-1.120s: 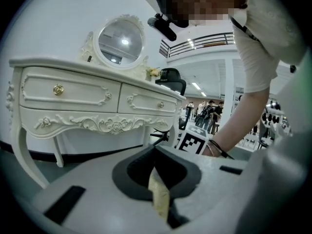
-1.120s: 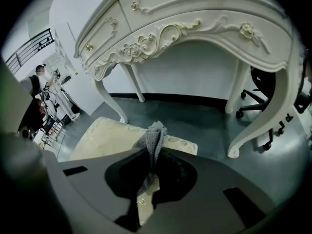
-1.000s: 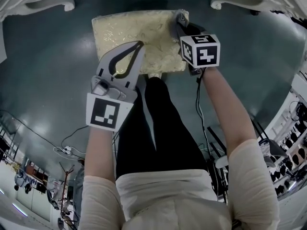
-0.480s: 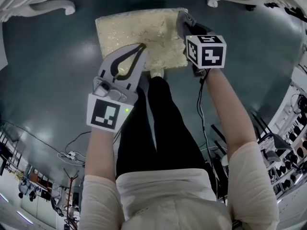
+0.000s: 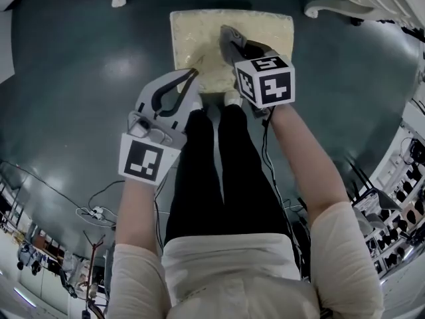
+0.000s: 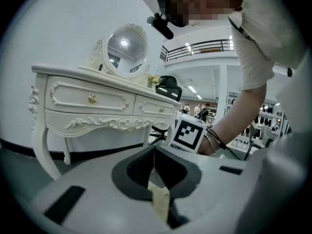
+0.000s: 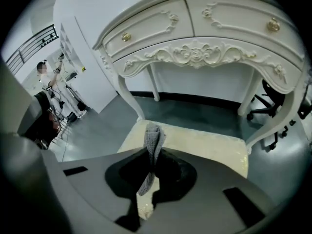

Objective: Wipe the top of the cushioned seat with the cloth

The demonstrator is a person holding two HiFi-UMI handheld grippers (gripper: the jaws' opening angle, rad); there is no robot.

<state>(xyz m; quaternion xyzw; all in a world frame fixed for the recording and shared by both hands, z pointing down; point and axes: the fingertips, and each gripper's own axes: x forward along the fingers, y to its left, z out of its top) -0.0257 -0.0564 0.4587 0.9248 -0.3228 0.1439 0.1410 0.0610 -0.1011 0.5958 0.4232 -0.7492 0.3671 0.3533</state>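
The cream cushioned seat (image 5: 265, 35) stands on the dark floor in front of my legs; the right gripper view shows it just below the jaws (image 7: 204, 145). My right gripper (image 5: 227, 37) hangs over the seat's middle, shut on a grey cloth (image 5: 232, 45). In its own view the cloth (image 7: 154, 138) sticks up in a fold between the jaws of the right gripper (image 7: 152, 167). My left gripper (image 5: 194, 74) hovers at the seat's near left edge. Its jaws are closed with nothing in them, as the left gripper view (image 6: 154, 162) confirms.
A white carved dressing table (image 7: 195, 33) stands right behind the seat, its legs (image 5: 332, 6) at either side. An oval mirror (image 6: 126, 50) sits on it. A black office chair (image 7: 273, 101) is behind to the right. Cables (image 5: 93, 211) lie on the floor at left.
The right gripper has carried the cloth from the seat's right edge leftward to its middle. The left gripper has stayed by the near edge, still shut.
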